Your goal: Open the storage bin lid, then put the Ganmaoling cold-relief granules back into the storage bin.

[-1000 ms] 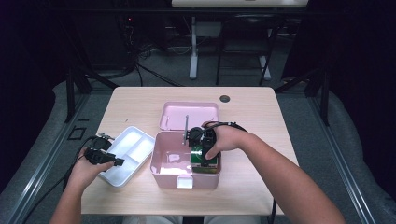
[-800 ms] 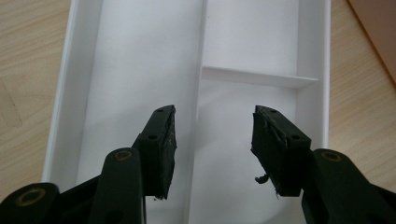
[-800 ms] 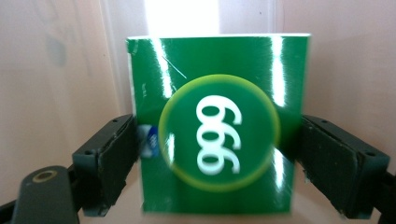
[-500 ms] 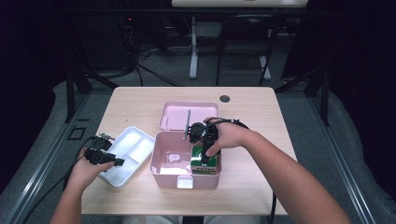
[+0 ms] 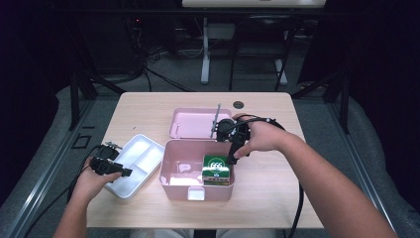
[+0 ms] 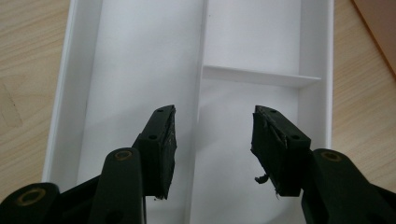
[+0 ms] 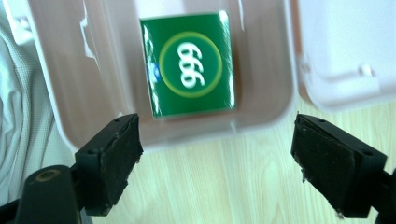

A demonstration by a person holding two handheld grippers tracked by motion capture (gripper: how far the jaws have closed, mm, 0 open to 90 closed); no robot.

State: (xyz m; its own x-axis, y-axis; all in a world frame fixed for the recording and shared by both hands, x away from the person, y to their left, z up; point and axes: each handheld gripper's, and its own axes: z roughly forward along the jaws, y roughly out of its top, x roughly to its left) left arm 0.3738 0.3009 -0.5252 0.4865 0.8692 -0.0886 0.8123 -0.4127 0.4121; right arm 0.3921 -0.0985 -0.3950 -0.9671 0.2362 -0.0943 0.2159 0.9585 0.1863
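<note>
On the wooden surface (image 5: pixel 148 111), a pink box (image 5: pixel 173 186) without lid, standing near the 6 o'clock edge. Inside the box, at its 3 o'clock side, a green packet (image 5: pixel 217 169) marked "666" in white, lying flat on the bottom. Just behind the box, toward 12 o'clock, the pink lid (image 5: pixel 193 121), lying flat and touching or almost touching the box. At 9 o'clock of the box, a white tray (image 5: pixel 130 166) with 3 compartments, set slanted, just beside the box.

Right gripper (image 5: pixel 233 148) held above the 12 o'clock wall of the box, near the packet but apart from it. Jaws spread wide and holding nothing in the right gripper view, with the green packet (image 7: pixel 189 64) seen between them farther off, inside the pink box (image 7: pixel 261 116).

Left gripper (image 5: pixel 121 172) low over the 9 o'clock part of the tray. Jaws moderately apart and holding nothing in the left gripper view, above the white tray (image 6: pixel 60 93), on either side of its long dividing wall.

A small dark round thing (image 5: pixel 238 104) on the surface near the 12 o'clock edge, well apart from the box.
</note>
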